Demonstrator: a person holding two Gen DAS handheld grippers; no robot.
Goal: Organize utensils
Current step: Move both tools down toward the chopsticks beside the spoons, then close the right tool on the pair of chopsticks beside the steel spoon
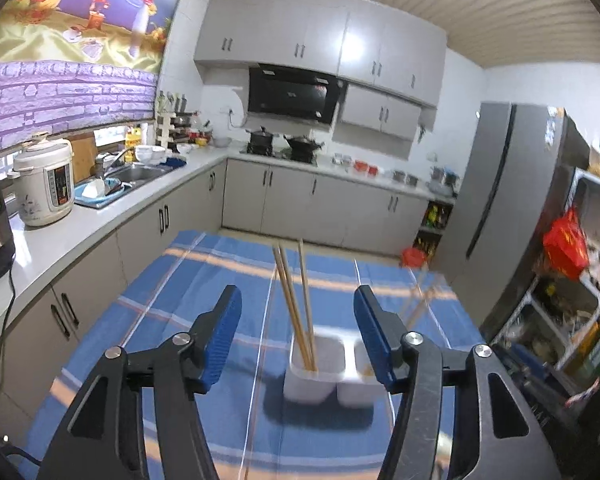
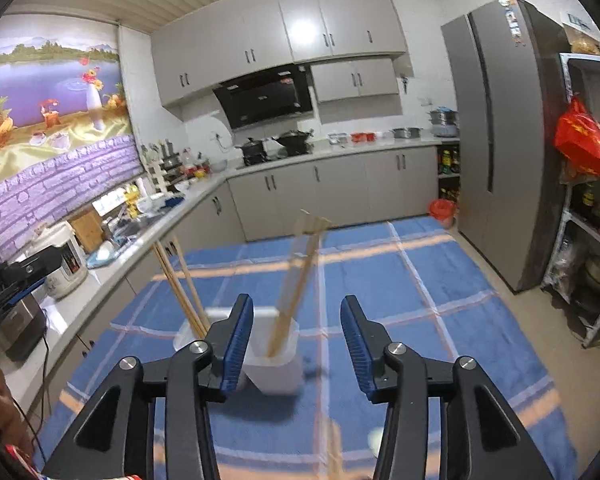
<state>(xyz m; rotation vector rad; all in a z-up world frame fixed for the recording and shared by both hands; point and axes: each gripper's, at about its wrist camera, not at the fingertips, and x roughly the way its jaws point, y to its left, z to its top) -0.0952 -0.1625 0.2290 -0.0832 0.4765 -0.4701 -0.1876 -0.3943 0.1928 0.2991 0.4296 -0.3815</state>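
A white two-compartment utensil holder stands on the blue plaid tablecloth. Wooden chopsticks lean in its left compartment. My left gripper is open and empty, hovering just in front of the holder. In the right wrist view the holder has blurred chopsticks in the near compartment and more chopsticks in the far one. My right gripper is open and empty, close to the holder. A loose chopstick lies on the cloth below.
A kitchen counter with a rice cooker and sink runs along the left. A grey fridge and a cluttered metal shelf stand on the right. The left gripper's body shows at the left edge.
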